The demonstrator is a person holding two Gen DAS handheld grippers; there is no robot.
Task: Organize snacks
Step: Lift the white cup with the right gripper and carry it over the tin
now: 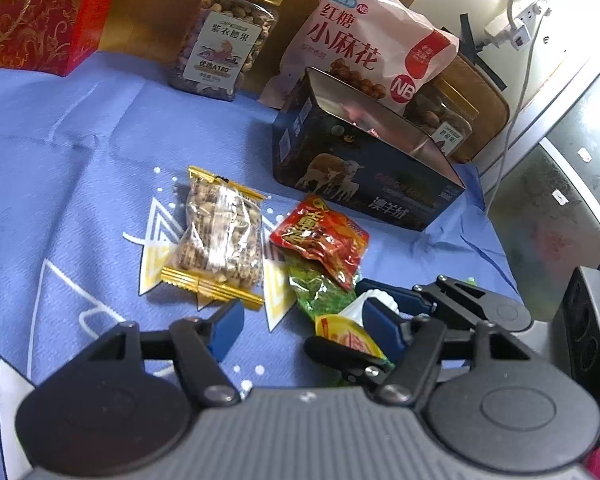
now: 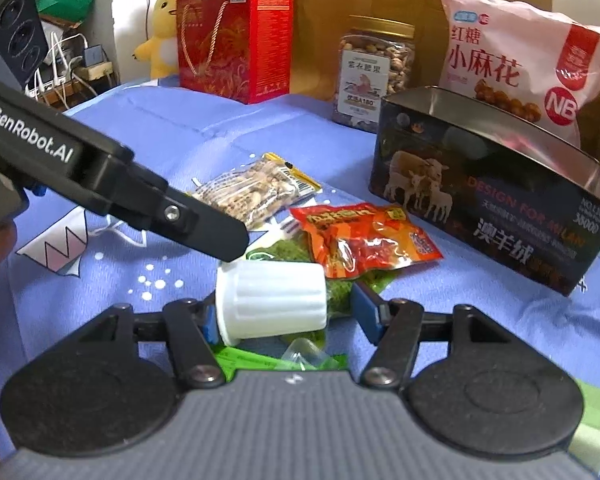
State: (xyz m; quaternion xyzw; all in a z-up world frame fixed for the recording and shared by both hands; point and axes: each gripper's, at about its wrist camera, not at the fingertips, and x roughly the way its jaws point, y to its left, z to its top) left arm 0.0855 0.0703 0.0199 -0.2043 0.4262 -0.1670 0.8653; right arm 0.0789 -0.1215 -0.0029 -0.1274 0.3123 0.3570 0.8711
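A white ribbed cup (image 2: 272, 300) lies on its side between the pads of my right gripper (image 2: 288, 314). The left pad is at the cup's rim and the right pad stands clear of it, so the gripper is open. My left gripper (image 1: 304, 322) is open just beside it, over a yellow-green packet (image 1: 348, 338); one of its fingers (image 2: 220, 236) reaches in above the cup. On the blue cloth ahead lie a clear nut-candy packet (image 1: 220, 240), a red packet (image 1: 324, 240) and a green packet (image 1: 320, 292). Behind them stands an open dark tin (image 1: 340, 168) with sheep on it.
A pink snack bag (image 1: 360, 40) leans behind the tin (image 2: 480, 200), with a nut jar (image 1: 224, 40) to its left and another jar (image 1: 444, 120) to its right. A red gift box (image 2: 236, 40) stands at the back left. A wall and cables close off the right.
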